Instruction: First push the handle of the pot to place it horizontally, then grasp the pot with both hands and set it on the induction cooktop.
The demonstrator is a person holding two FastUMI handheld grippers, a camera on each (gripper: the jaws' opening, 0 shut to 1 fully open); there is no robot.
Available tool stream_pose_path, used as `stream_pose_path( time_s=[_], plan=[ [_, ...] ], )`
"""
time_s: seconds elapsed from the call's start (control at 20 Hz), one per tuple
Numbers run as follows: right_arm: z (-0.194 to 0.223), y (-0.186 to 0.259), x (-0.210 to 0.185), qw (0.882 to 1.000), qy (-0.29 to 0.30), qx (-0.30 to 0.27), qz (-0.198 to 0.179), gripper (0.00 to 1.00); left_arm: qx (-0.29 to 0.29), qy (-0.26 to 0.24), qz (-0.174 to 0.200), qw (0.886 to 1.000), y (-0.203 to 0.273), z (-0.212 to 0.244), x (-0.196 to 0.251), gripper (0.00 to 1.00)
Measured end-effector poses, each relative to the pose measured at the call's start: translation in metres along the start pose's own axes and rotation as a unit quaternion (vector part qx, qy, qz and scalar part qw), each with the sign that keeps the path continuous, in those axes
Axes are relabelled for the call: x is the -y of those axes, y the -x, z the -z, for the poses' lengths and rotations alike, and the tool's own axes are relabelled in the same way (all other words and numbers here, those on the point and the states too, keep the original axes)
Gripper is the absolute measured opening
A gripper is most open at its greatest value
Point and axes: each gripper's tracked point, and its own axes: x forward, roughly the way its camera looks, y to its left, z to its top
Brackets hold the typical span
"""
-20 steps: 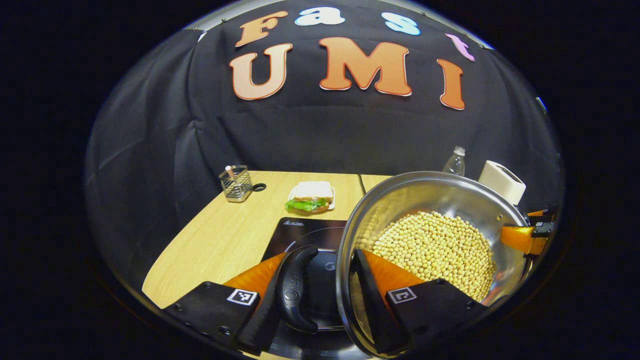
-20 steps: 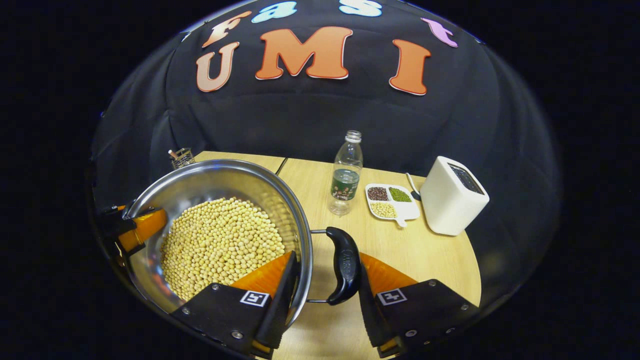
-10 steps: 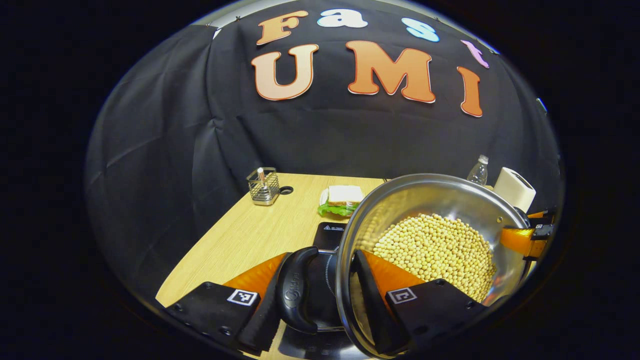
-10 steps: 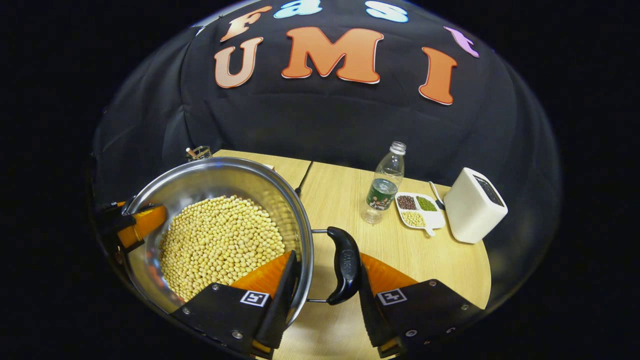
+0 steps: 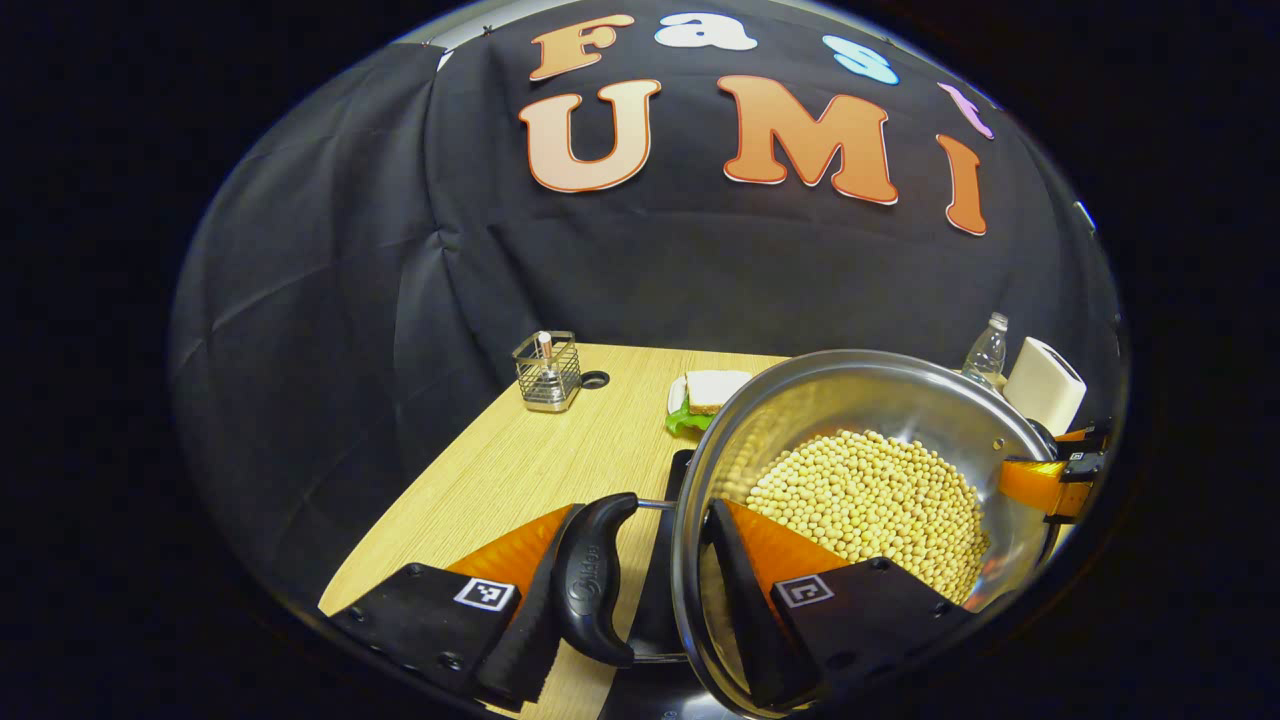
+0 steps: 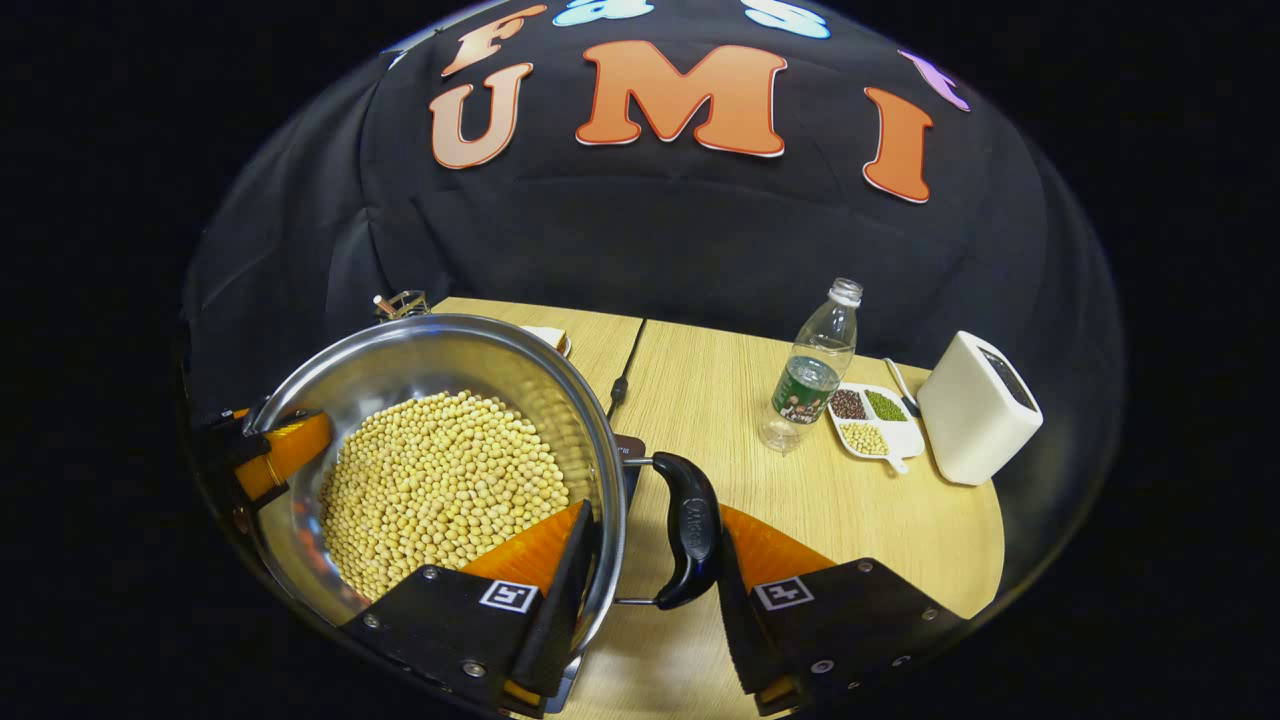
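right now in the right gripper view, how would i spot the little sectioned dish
Start at the wooden table and find the white box at its right end. Between it and the plastic bottle lies the small white dish, the one thing there split into compartments of dark, green and pale beans.

pot (image 5: 880,385): showing shiny silver steel
beans (image 5: 865,500): looking pale yellow
pot handle (image 6: 690,530): appearing glossy black
left gripper (image 5: 640,610): showing orange fingers, black bases, checkered tags
table (image 6: 720,400): showing light wood grain
white box (image 6: 978,410): showing a dark top

left gripper view sat close at the pot (image 5: 870,490)'s left rim, facing the booth wall; right gripper view sat opp. side. both shared pot & tabletop (image 6: 700,390).
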Motion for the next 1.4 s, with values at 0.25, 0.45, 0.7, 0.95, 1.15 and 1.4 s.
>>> stream_pose_path(
  time_s=[0.25, 0.45, 0.7, 0.95, 1.15, 1.4],
  plan=[
    [0.002, 0.001, 0.000, 1.000, -0.004, -0.012, 0.006, 0.64, -0.003, -0.008, 0.006, 1.000, -0.015, 0.003, 0.000, 0.80],
    [0.002, 0.002, -0.002, 1.000, -0.004, -0.019, 0.013, 0.64, -0.007, -0.009, 0.012, 1.000, -0.029, 0.008, -0.001, 0.77],
    [0.002, 0.003, -0.004, 0.999, -0.003, -0.027, 0.019, 0.64, -0.017, -0.005, 0.020, 1.000, -0.038, 0.017, 0.001, 0.80],
    [0.001, 0.002, -0.005, 0.999, -0.009, -0.024, 0.022, 0.64, -0.013, -0.007, 0.025, 1.000, -0.041, 0.016, -0.001, 0.80],
    [0.004, 0.002, -0.006, 0.999, -0.008, -0.031, 0.027, 0.64, -0.016, -0.006, 0.029, 0.999, -0.049, 0.020, -0.002, 0.83],
    [0.006, 0.002, -0.008, 0.998, -0.002, -0.045, 0.032, 0.64, -0.029, 0.006, 0.034, 0.999, -0.059, 0.032, -0.002, 0.80]
  ],
)
